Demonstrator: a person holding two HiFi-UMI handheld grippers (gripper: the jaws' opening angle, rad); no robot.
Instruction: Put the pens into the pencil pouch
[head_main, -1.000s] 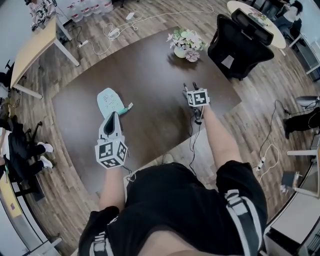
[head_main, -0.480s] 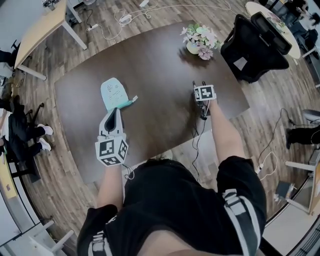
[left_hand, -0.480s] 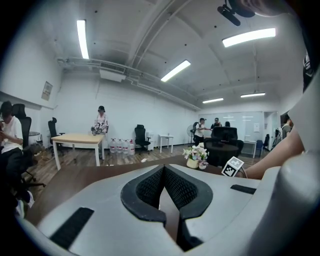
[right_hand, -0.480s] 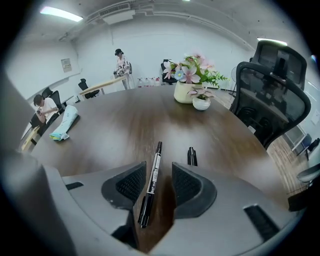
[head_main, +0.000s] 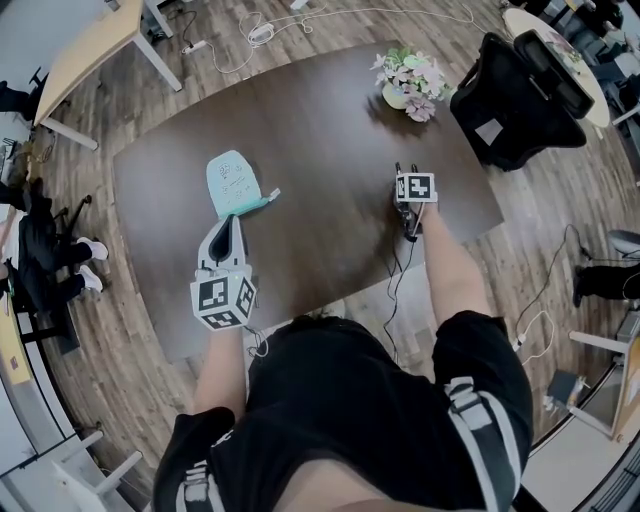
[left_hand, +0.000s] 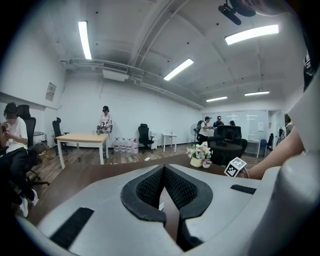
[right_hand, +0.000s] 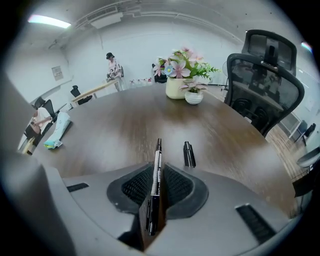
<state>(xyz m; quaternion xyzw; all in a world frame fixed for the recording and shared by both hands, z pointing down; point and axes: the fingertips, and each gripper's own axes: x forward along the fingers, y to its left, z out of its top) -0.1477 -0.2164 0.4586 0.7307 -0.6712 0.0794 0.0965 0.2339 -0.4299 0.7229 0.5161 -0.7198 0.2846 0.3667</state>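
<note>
A mint-green pencil pouch (head_main: 233, 183) lies on the dark table (head_main: 320, 120), its open end toward my left gripper (head_main: 231, 224). That gripper is shut and empty, just short of the pouch. Near the table's right front, my right gripper (head_main: 406, 176) points steeply down. Its jaws are closing on a slim black-and-white pen (right_hand: 157, 159), which lies lengthwise between the pads (right_hand: 172, 182) and sticks out ahead. A second, black pen (right_hand: 188, 153) lies on the table just right of it. From the right gripper view the pouch (right_hand: 57, 131) is far left.
A pot of pink flowers (head_main: 410, 82) stands at the table's far right, with a black office chair (head_main: 520, 85) beyond the edge. A beige table (head_main: 90, 50) and floor cables lie at the back left. People are in the room behind.
My right gripper has sunk a little toward the tabletop and its fingers have drawn together. The left gripper stays where it was by the pouch.
</note>
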